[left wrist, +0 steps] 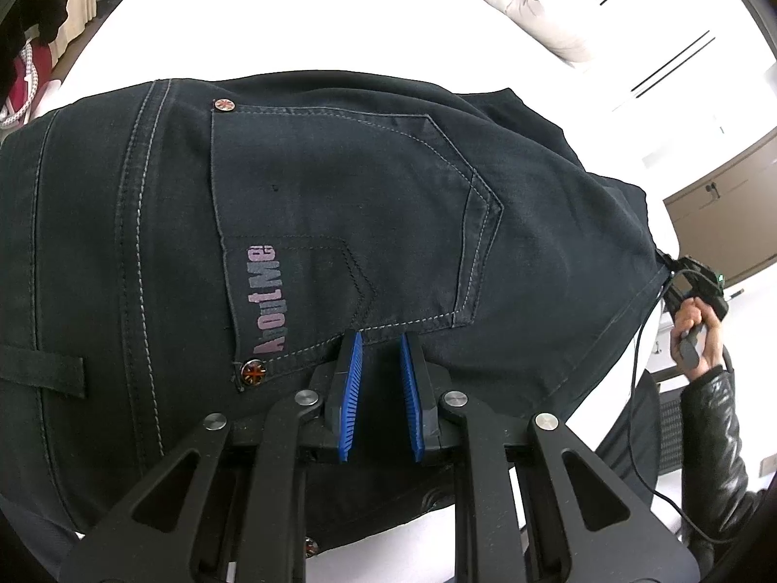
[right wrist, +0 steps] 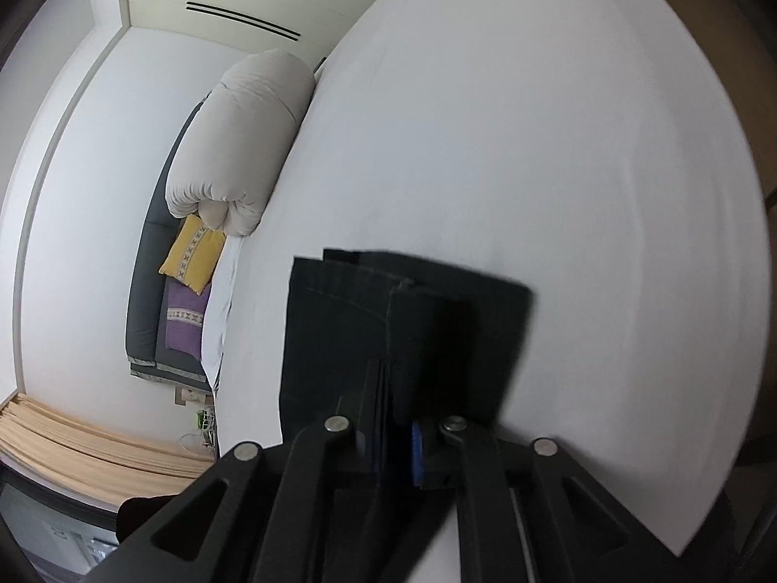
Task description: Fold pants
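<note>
Pants (left wrist: 340, 204) lay spread on the white bed (left wrist: 340, 14), dark and wide, and they filled most of what we saw from the left wrist. We saw the back pocket (left wrist: 349, 223) with pale stitching, the pink word "AboutMe" (left wrist: 269, 299) printed along one side, and two round studs, one (left wrist: 224, 105) at each end of the pocket's open edge. A belt loop (left wrist: 43, 371) sat at the far left.

Our left gripper (left wrist: 381, 340) was low over the pants, just below the pocket. Its blue pads (left wrist: 352, 388) stood apart with a gap between them, so the jaws were released. The tips touched or nearly touched the cloth; we could not tell which.

At the right edge of that view, our right hand (left wrist: 692, 328) held the other tool at the far end of the pants.

From the right wrist, the right gripper (right wrist: 396, 384) had its jaws clenched on a folded edge of the pants (right wrist: 340, 320). The cloth stuck up between the jaws, with layers showing at the top. This view was a bit blurred.

Past the bed we saw a rolled-up cream duvet (right wrist: 243, 141), a yellow pillow (right wrist: 192, 255) and a purple pillow (right wrist: 187, 318) next to it, and a tan curtain (right wrist: 73, 442) lower left.
</note>
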Action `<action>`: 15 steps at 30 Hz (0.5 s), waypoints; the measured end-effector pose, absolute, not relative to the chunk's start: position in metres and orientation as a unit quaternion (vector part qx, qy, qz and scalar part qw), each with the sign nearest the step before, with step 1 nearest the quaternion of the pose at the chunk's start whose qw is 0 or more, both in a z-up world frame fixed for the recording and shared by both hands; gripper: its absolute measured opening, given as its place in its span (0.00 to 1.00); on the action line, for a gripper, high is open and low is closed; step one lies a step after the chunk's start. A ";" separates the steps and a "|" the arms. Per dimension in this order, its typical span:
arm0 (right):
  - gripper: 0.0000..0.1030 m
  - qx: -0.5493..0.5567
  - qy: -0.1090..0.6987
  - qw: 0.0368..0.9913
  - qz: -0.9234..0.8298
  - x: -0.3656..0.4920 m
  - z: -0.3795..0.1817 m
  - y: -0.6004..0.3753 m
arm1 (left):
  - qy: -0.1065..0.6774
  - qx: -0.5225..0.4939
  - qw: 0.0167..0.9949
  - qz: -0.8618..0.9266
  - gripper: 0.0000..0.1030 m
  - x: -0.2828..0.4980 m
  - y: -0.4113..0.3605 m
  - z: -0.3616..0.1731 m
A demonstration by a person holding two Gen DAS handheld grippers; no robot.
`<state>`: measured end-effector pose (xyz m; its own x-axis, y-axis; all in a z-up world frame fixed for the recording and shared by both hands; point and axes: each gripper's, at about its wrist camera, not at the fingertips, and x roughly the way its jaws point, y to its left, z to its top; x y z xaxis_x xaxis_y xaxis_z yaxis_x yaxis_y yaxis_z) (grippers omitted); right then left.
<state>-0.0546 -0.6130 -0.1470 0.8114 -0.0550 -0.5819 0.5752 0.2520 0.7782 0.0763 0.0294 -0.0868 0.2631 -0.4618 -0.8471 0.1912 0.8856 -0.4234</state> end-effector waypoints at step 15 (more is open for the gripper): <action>0.04 0.397 0.195 0.895 -0.051 0.043 0.049 -0.572 | 0.566 -0.151 0.782 -0.212 0.16 0.074 0.036 -0.091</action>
<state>0.0430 -0.5719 0.0490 0.9187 0.0635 -0.3898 0.2462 0.6797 0.6910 0.0745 0.0357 -0.0913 0.2702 -0.5024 -0.8214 0.1602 0.8646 -0.4761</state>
